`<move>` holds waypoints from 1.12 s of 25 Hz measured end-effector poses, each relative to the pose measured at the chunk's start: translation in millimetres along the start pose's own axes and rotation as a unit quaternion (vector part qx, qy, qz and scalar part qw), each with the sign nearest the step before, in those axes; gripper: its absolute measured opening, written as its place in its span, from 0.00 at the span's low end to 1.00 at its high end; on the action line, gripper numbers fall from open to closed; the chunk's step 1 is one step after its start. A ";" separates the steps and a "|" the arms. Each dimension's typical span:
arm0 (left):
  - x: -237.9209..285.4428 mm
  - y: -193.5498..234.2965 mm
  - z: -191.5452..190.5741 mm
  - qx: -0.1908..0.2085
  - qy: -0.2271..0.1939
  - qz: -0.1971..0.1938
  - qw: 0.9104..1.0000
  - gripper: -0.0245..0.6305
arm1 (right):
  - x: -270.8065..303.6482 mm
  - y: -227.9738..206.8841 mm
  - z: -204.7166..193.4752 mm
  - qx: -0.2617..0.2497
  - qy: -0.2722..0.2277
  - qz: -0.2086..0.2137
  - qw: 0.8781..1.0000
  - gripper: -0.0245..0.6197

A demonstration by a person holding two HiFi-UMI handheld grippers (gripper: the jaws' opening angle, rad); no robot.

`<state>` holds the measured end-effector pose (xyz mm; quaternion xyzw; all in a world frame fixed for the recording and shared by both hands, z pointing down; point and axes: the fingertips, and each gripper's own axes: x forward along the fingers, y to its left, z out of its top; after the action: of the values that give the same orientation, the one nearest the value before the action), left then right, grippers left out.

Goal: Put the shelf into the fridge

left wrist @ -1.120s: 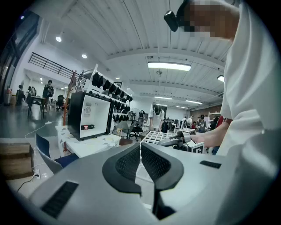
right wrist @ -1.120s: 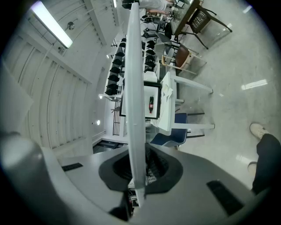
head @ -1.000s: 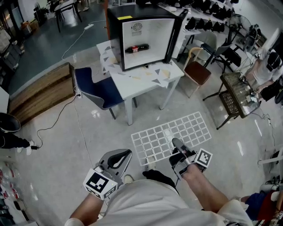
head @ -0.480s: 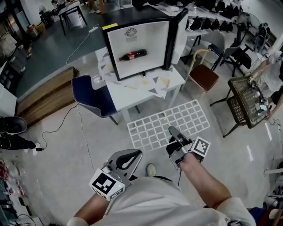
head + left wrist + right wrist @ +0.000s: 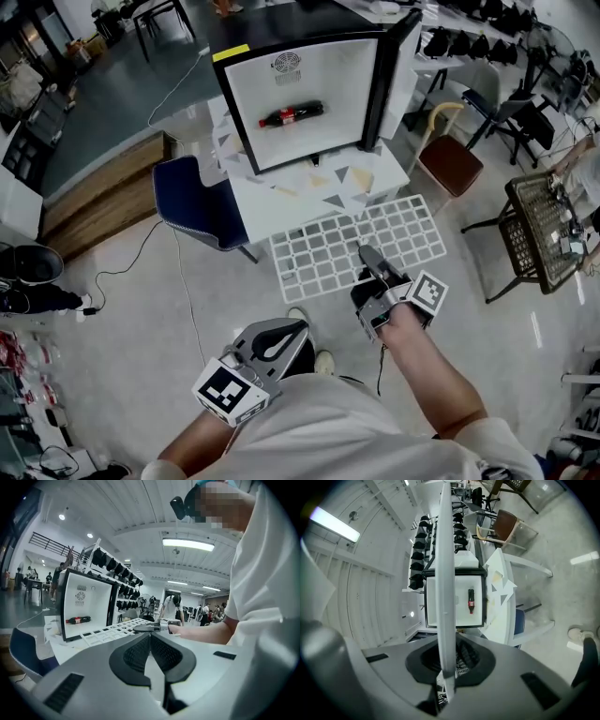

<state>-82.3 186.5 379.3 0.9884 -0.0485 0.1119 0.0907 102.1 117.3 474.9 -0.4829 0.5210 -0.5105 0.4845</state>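
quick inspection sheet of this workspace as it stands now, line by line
surface: white table, fridge standing on it with door open
job's things: white grid shelf held in the air in front of the table, not yet in the fridge
clutter: bottle lying inside the fridge; paper scraps on the table
grippers: right gripper shut on the shelf's edge; left gripper shut, nothing between its jaws
cables: cable across the floor at left
surroundings: blue chair left of the table, brown chair right, wire basket further right
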 end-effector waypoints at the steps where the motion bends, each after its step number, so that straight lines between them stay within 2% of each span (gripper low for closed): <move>1: 4.8 8.6 1.6 -0.001 -0.001 -0.003 1.000 0.07 | 9.4 0.2 4.8 0.000 -0.002 -0.001 1.000 0.08; 10: 48.4 90.0 40.2 0.009 -0.013 -0.031 0.999 0.07 | 99.6 14.7 50.3 -0.017 -0.013 -0.003 1.000 0.08; 14: 59.8 124.0 42.2 0.015 -0.003 -0.033 0.999 0.07 | 139.4 18.9 63.8 -0.017 -0.020 0.011 1.000 0.08; 28: 102.0 207.2 92.3 0.004 -0.026 0.056 0.998 0.07 | 260.6 23.9 113.8 -0.018 0.013 0.012 1.000 0.08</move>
<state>12.2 -41.6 349.1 0.9871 -0.1055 0.0913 0.0790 198.7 -149.7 446.9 -0.4785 0.5423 -0.5012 0.4752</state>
